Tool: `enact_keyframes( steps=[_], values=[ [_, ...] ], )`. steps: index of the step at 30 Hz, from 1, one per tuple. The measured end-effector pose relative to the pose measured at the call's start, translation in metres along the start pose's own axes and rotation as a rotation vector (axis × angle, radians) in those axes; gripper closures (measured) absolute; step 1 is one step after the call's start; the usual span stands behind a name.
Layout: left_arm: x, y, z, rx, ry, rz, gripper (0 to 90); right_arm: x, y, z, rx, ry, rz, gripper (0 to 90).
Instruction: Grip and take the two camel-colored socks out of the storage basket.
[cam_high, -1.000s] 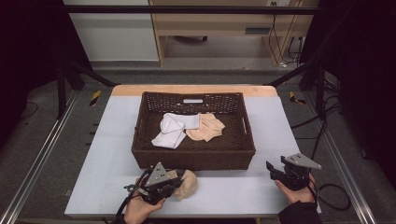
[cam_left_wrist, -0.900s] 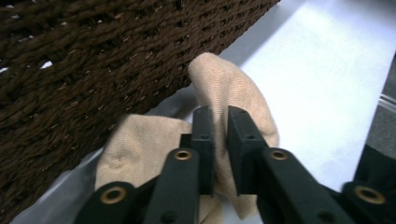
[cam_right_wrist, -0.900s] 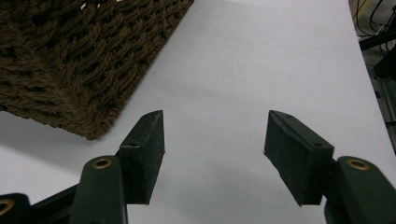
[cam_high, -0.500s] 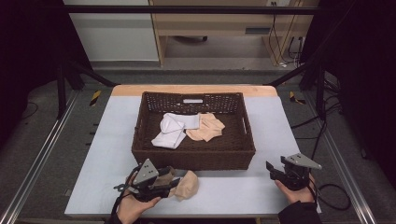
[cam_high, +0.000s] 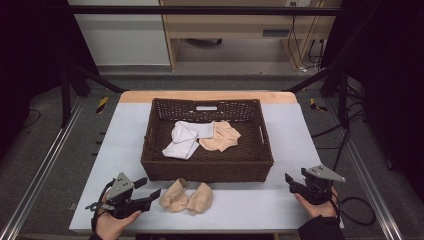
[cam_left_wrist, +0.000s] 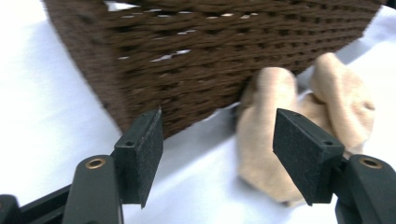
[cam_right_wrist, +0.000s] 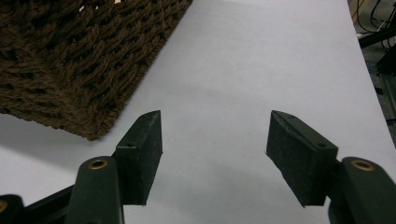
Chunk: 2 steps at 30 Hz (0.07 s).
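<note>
A pair of beige socks (cam_high: 187, 197) lies on the white table in front of the dark woven basket (cam_high: 207, 168). Just left of the socks my left gripper (cam_high: 149, 190) stands open and holds nothing. In the left gripper view the same beige socks (cam_left_wrist: 299, 126) lie beyond the right jaw, close to the basket wall (cam_left_wrist: 201, 60). Inside the basket rest white socks (cam_high: 184, 140) and a second beige pair (cam_high: 220, 137). My right gripper (cam_high: 290, 182) is open at the table's front right, with bare table between its jaws in the right gripper view.
The basket's near right corner (cam_right_wrist: 70, 70) is at the upper left of the right gripper view. The white table surface (cam_high: 120, 135) runs along both sides of the basket. Metal rails and cables lie on the floor beside the table.
My left gripper has let go of the beige socks and drawn back to the left. The socks now lie spread on the table. The right gripper has stayed put.
</note>
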<state>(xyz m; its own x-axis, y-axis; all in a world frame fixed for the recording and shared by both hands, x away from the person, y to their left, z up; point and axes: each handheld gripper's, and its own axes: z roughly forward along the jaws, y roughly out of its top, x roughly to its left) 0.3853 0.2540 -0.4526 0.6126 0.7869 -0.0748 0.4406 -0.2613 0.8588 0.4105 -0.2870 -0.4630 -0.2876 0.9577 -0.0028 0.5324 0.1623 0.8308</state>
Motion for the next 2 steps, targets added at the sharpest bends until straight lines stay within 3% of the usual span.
enact_keyframes(
  steps=[2],
  values=[
    [0.0051,-0.0010,-0.0024,-0.013,0.016,-0.016,32.4,-0.0002,-0.0001,0.0004,0.002,0.003,0.004,35.2]
  ],
)
